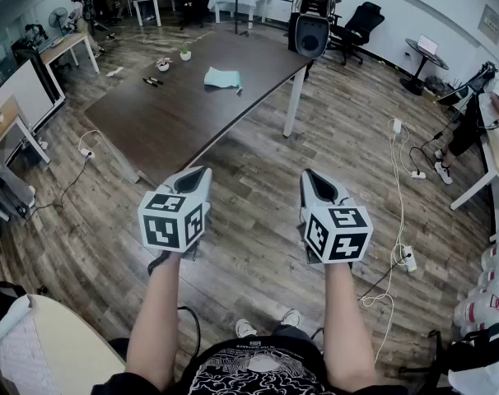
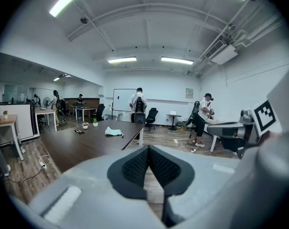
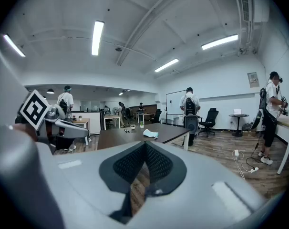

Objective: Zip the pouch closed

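A pale teal pouch (image 1: 222, 78) lies on the far part of a long dark table (image 1: 167, 113); it also shows small in the left gripper view as the pouch (image 2: 114, 132) and in the right gripper view as the pouch (image 3: 150, 134). My left gripper (image 1: 202, 174) and right gripper (image 1: 308, 176) are held side by side over the wooden floor, well short of the table. Both are shut with nothing between the jaws. In the gripper views the left gripper (image 2: 149, 149) and right gripper (image 3: 144, 146) have tips that meet.
Two pens (image 1: 151, 81) and small potted plants (image 1: 185, 53) sit on the table near the pouch. A person with a backpack (image 1: 313, 15) stands at the table's far end, beside an office chair (image 1: 358, 25). Cables and power strips (image 1: 402, 179) lie on the floor to the right.
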`<state>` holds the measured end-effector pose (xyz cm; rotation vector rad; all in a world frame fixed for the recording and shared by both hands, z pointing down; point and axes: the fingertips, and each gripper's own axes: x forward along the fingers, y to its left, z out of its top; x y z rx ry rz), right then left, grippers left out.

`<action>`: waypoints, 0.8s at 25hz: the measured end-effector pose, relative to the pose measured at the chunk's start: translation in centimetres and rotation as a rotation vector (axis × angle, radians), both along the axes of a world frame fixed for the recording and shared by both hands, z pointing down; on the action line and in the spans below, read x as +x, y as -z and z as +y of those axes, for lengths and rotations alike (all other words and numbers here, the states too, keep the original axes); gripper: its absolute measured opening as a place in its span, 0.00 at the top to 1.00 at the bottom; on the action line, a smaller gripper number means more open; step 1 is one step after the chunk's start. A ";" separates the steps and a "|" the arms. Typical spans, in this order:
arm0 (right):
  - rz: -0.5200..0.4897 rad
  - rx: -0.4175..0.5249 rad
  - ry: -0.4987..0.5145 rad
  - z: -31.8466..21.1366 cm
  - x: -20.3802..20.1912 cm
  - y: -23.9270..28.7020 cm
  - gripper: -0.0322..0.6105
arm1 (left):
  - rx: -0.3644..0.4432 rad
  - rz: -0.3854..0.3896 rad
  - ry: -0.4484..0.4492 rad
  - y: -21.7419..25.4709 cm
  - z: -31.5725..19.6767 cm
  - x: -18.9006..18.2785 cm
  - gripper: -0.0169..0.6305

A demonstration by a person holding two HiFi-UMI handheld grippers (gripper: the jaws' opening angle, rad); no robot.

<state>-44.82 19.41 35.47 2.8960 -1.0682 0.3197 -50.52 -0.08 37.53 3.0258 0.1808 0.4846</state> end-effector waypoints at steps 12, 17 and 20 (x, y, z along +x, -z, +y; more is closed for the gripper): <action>-0.003 0.011 -0.037 1.6 1.4 -0.3 0.92 | 0.000 -0.001 -0.047 -0.5 2.1 2.6 0.97; -0.011 0.016 -0.046 3.5 3.8 -1.1 0.88 | -0.008 0.006 -0.064 -0.9 4.2 5.5 0.93; -0.021 0.031 -0.045 4.5 5.8 -1.4 0.84 | -0.017 0.002 -0.061 -1.0 5.1 7.5 0.87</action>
